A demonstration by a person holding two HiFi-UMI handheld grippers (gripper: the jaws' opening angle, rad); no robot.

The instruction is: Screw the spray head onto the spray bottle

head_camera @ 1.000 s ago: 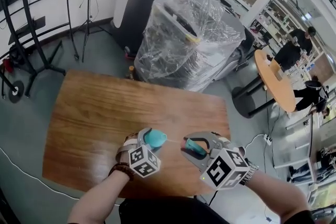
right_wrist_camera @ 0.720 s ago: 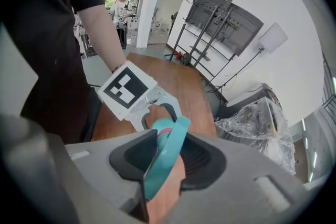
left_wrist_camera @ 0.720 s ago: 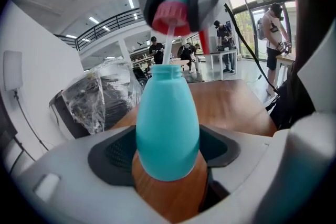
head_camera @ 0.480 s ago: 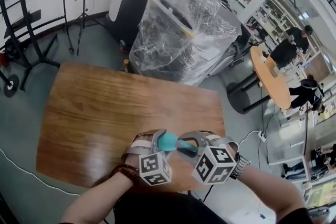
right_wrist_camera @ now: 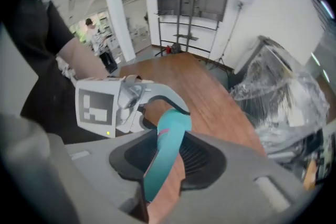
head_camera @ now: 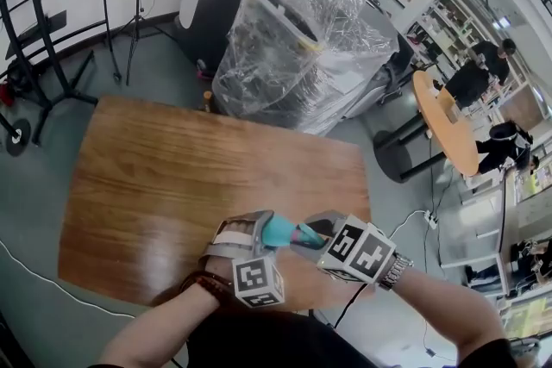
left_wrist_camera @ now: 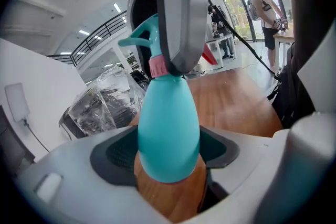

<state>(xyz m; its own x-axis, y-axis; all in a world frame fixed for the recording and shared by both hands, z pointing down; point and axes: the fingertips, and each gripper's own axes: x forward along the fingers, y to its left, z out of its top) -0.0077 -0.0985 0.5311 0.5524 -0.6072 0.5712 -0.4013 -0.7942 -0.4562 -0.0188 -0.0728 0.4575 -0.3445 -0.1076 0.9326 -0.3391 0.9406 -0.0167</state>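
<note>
Left gripper [head_camera: 256, 230]: clamped on bottle [left_wrist_camera: 168, 139]. Right gripper [head_camera: 317, 230]: clamped on spray head [right_wrist_camera: 164, 157], seated at bottle neck, 6 o'clock over table [head_camera: 172, 177]. Risk: crossed thread from tilted head; smooth bottle slipping under twist.

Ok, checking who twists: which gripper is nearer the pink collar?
Right. The right gripper clamps the spray head beside the pink collar; the left gripper grips the spray bottle at its wide end, away from it.

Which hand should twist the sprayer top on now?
Right. The right gripper grips the teal plastic spray head, seated on the neck of the pear-shaped teal plastic bottle, which the left gripper holds.
</note>
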